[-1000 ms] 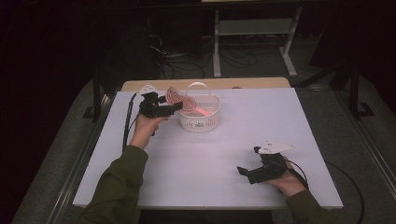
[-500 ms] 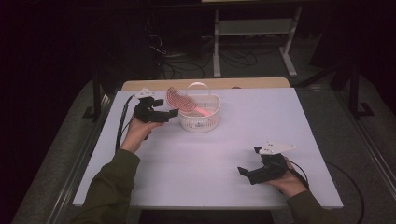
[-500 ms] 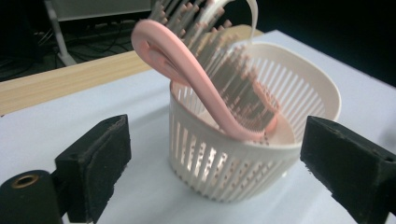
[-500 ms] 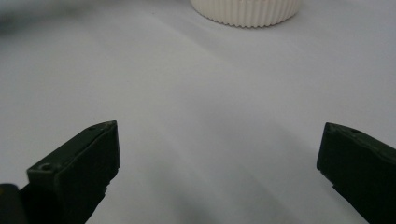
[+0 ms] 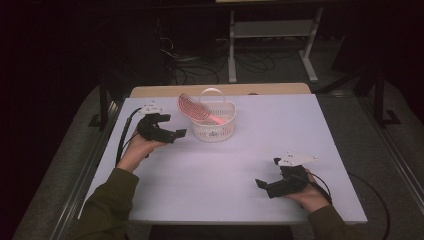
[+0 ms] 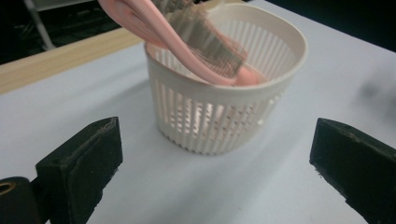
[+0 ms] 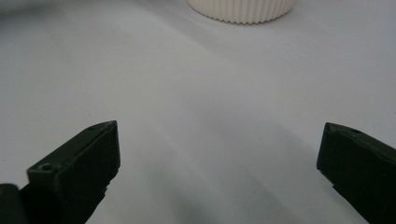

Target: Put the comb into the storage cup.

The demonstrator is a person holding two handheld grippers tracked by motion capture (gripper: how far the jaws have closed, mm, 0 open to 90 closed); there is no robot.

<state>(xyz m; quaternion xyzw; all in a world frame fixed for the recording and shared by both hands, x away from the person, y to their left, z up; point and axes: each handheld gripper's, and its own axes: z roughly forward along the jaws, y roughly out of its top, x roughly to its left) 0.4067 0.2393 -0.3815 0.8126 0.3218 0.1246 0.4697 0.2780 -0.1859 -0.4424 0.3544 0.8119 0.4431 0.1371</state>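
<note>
A white slotted basket (image 5: 214,129) (image 6: 224,119) stands toward the back of the white table (image 5: 240,165). A pink hairbrush (image 5: 192,107) (image 6: 196,37) leans in it, handle down inside, bristled head sticking out over the left rim. My left gripper (image 5: 179,134) (image 6: 215,168) is open just left of the basket, jaws wide apart with nothing between them. My right gripper (image 5: 261,183) (image 7: 219,172) rests open near the front right of the table, jaws wide over bare tabletop. The basket's base (image 7: 240,10) shows at the top of the right gripper view.
A wooden strip (image 5: 220,90) runs along the table's far edge. Behind it, on the dark floor, stand a metal shelf frame (image 5: 272,42) and loose cables (image 5: 185,65). Black cables trail from both grippers over the table's sides.
My left gripper has let go of the hairbrush and drawn back left from the basket; the brush now leans in the basket by itself. The right gripper has not moved.
</note>
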